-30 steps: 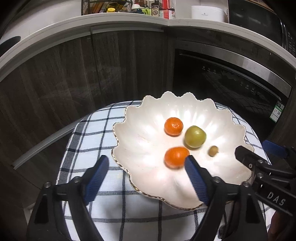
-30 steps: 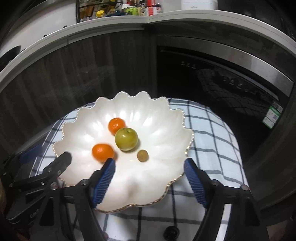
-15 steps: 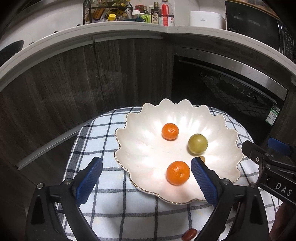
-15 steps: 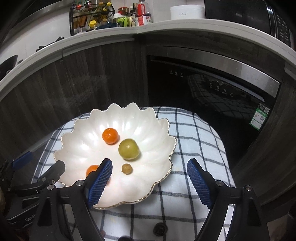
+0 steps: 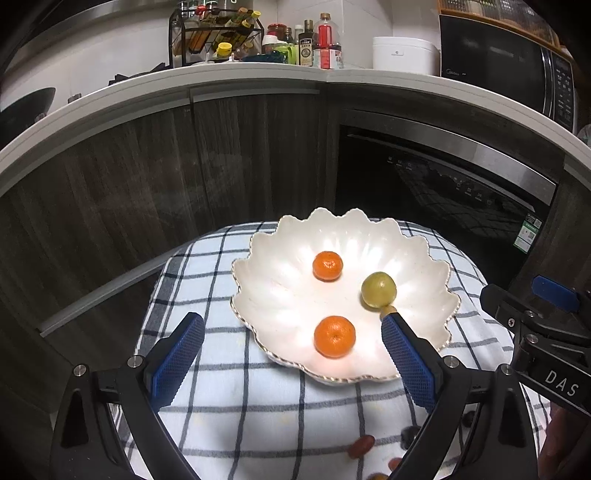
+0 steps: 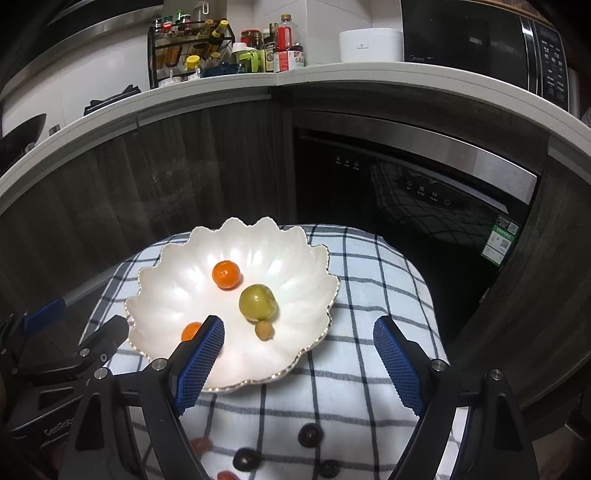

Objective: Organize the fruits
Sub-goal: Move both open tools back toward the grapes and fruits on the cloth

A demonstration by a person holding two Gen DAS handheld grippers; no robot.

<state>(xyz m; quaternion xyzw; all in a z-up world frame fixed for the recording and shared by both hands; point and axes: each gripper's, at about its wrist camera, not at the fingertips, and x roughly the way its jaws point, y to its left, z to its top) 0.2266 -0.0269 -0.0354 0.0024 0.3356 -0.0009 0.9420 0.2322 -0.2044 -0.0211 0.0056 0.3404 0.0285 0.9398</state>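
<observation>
A white scalloped plate [image 5: 258, 266] [image 6: 166, 266] rests on a blue-checked cloth [image 5: 240, 406]. In it lie two oranges [image 5: 327, 266] [image 5: 334, 336], a green fruit [image 5: 378, 289] [image 6: 257, 301] and a small brown fruit [image 6: 264, 330]. My left gripper [image 5: 291, 318] hovers open over the plate's near rim, with nothing pressed between its pads. My right gripper [image 6: 298, 325] is open too, near the plate's right rim; its left finger hides part of the near orange [image 6: 190, 330]. Small red [image 5: 362, 446] and dark fruits [image 6: 310, 435] lie on the cloth close to me.
Dark wooden cabinet doors [image 5: 147, 203] and a black built-in appliance [image 5: 443, 192] stand just behind the cloth-covered stand. The counter above carries a spice rack [image 5: 214, 33], bottles [image 5: 325, 40], a white cooker [image 5: 402, 55] and a microwave [image 5: 498, 66].
Both grippers have drawn back and upward from the plate. The left jaws have widened and stand clear of the near orange. Small loose fruits on the cloth have come into view.
</observation>
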